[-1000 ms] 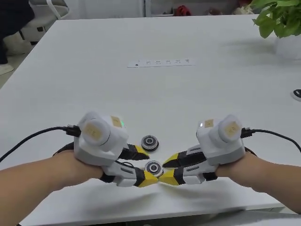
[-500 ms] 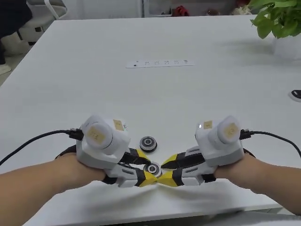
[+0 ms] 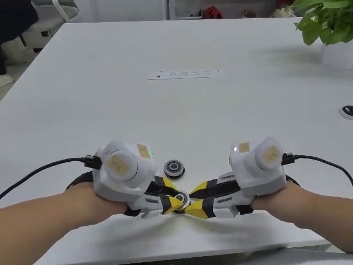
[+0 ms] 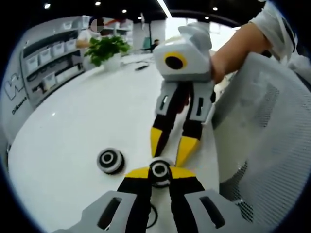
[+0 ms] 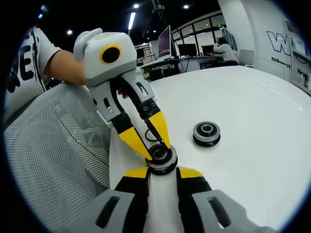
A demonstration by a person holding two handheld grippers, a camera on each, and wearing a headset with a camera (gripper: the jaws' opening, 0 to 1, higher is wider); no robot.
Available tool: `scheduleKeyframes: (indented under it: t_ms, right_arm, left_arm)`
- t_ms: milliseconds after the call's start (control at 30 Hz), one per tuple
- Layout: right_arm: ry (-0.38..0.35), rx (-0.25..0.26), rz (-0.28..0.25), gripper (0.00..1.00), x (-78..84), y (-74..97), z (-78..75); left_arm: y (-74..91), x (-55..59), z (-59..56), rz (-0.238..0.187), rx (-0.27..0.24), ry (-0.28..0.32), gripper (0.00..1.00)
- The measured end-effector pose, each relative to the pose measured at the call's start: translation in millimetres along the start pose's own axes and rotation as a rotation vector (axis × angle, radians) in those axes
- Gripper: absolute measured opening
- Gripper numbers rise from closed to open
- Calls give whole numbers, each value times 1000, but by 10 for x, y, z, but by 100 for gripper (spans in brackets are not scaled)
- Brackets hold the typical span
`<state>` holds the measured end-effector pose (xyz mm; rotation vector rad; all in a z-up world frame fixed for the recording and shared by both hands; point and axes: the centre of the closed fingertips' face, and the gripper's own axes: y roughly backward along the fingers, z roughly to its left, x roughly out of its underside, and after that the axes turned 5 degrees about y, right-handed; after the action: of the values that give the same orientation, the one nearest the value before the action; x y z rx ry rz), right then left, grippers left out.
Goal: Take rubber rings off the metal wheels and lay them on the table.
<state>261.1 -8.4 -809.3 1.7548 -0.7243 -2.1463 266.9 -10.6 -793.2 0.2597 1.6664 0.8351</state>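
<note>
1. Right at the near edge of the white worktop [image 3: 110, 83], the two claws meet tip to tip over one metal wheel [image 3: 181, 199]. In the head view their yellow tips cover most of it.
2. The left claw [image 4: 160, 174] pinches that wheel: in the left gripper view its two jaws sit against opposite sides of it.
3. The right claw [image 5: 164, 172] has its jaws parted, one on each side of the wheel's near edge in the right gripper view. We cannot tell whether they press on the wheel or merely flank it.
4. We also cannot tell whether the wheel rests on the worktop or is held just clear of it. Its rim looks dark, but we cannot make out a rubber band from the metal.
5. A second wheel [image 3: 174, 168] lies flat on the worktop just beyond the claws, touching neither.
6. In the left gripper view a thin dark loop [image 4: 153, 213] lies on the worktop between the left claw's jaws, partly cut off by one of them. It is too slight for us to say what it is.
7. Farther off, a power strip [image 3: 187, 73] lies mid-worktop, and a plant [image 3: 325, 19] is cut off at the far right corner.
</note>
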Motion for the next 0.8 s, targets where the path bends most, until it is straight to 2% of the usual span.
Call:
scheduleKeyframes:
  t_ms: [533, 800]
  right_arm:
    - [53, 6, 12, 16, 14, -5, 7]
    - [46, 7, 16, 6, 39, 21, -6]
  left_arm:
    - [26, 23, -1, -4, -18, 19, 14]
    - [20, 32, -2, -2, -27, 25, 14]
